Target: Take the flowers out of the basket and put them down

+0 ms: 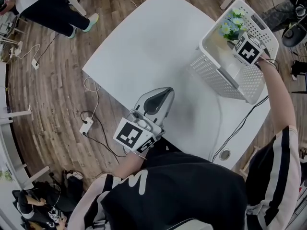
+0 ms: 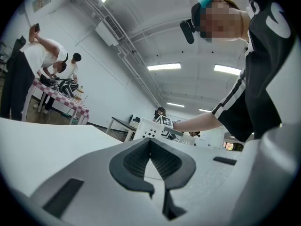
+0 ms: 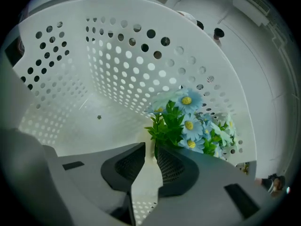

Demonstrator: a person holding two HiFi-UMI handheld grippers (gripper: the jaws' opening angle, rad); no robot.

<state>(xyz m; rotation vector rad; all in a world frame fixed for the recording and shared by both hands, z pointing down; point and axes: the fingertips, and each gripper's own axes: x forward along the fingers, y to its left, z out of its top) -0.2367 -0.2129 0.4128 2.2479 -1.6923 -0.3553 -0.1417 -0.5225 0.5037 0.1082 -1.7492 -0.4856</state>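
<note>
Right gripper view shows the right tool [image 3: 148, 147] down inside the white perforated plastic basket [image 3: 117, 69]. Its jaws stand a narrow gap apart, with only the basket's pale floor showing between them, so it has hold of nothing yet. The bunch of pale blue artificial daisies with yellow centres and green leaves [image 3: 188, 121] lies against the basket's curved wall, just ahead of the jaws and a little to their right. The lowest leaves are touching or nearly touching the tip of the right-hand jaw.

In the head view the basket sits near the far right edge of the white surface [image 1: 144, 47], with the flowers in its far corner. The left tool [image 1: 160, 97] rests low over the near part of the surface, well apart from the basket. Its jaw tips are together and it is empty.

The step in hand appears to be the grasp. To do it well, the right tool likely needs to open wider and shift slightly right, so that the green stems, not the soft petals, pass between the pads. Closing low on the leafy bundle should give a firmer hold than pinching the blooms. The lift should then go straight up, clear of the rim, so the stems do not catch in the holes. The light basket may tip or slide, and the idle left tool could steady its near wall.
</note>
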